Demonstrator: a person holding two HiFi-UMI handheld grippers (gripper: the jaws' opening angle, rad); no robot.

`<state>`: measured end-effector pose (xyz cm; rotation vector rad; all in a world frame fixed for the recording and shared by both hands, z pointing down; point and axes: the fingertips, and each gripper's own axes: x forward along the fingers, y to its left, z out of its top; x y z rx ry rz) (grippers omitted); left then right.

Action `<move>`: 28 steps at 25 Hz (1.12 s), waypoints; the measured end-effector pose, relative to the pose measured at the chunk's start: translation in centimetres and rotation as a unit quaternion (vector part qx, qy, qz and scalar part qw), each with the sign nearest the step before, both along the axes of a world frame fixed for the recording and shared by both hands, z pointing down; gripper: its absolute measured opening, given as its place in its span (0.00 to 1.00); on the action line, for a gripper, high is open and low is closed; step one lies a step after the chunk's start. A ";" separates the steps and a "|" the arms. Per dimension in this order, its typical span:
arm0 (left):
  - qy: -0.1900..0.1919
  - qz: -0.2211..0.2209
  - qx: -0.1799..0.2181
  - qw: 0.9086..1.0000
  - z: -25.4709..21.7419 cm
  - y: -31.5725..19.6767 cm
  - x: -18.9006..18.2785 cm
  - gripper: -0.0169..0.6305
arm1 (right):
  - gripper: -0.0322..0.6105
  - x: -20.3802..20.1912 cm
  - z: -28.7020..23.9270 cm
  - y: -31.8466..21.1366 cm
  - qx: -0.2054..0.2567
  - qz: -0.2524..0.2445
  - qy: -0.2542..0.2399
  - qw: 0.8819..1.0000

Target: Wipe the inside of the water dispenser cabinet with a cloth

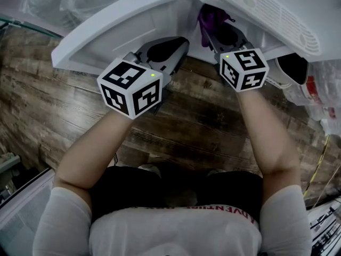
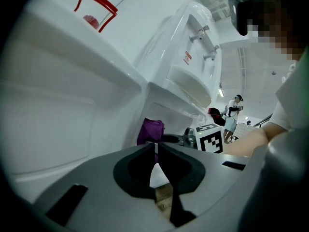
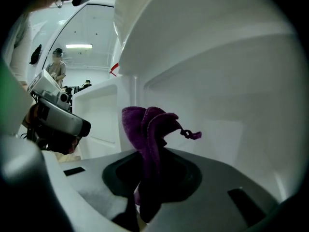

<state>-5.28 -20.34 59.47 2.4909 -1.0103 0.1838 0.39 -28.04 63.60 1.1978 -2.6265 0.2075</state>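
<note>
The white water dispenser (image 1: 256, 4) fills the top of the head view, its lower cabinet (image 1: 184, 20) open toward me. My right gripper (image 1: 213, 30) is shut on a purple cloth (image 1: 206, 19) and reaches into the cabinet mouth. In the right gripper view the cloth (image 3: 150, 129) sticks up bunched from between the jaws of the right gripper (image 3: 145, 178), close to the white inner wall (image 3: 227, 105). My left gripper (image 1: 180, 42) is shut and holds nothing, beside the open cabinet door (image 1: 106, 33). The left gripper view shows the left gripper (image 2: 157, 148), with the cloth (image 2: 150, 132) ahead of it.
Wood-pattern floor (image 1: 64, 100) lies below the dispenser. Clear plastic bags (image 1: 53, 1) sit at the back left, and a white-and-red bag (image 1: 314, 89) lies right of the dispenser. The dispenser's taps (image 2: 205, 33) and drip tray (image 2: 190, 81) stand above the cabinet. People stand far off (image 2: 234, 108).
</note>
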 end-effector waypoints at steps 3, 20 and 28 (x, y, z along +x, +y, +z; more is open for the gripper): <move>-0.001 -0.003 -0.006 1.000 0.4 0.2 -0.2 0.09 | 0.17 -0.1 2.0 0.2 -0.020 0.004 -0.001 1.000; -0.020 -0.043 -0.021 0.999 2.2 0.2 -2.8 0.09 | 0.17 -1.7 13.9 1.6 -0.155 0.029 0.025 0.987; -0.020 -0.045 -0.035 0.998 2.7 0.2 -3.1 0.09 | 0.17 -1.2 14.5 1.5 -0.153 0.030 0.054 0.986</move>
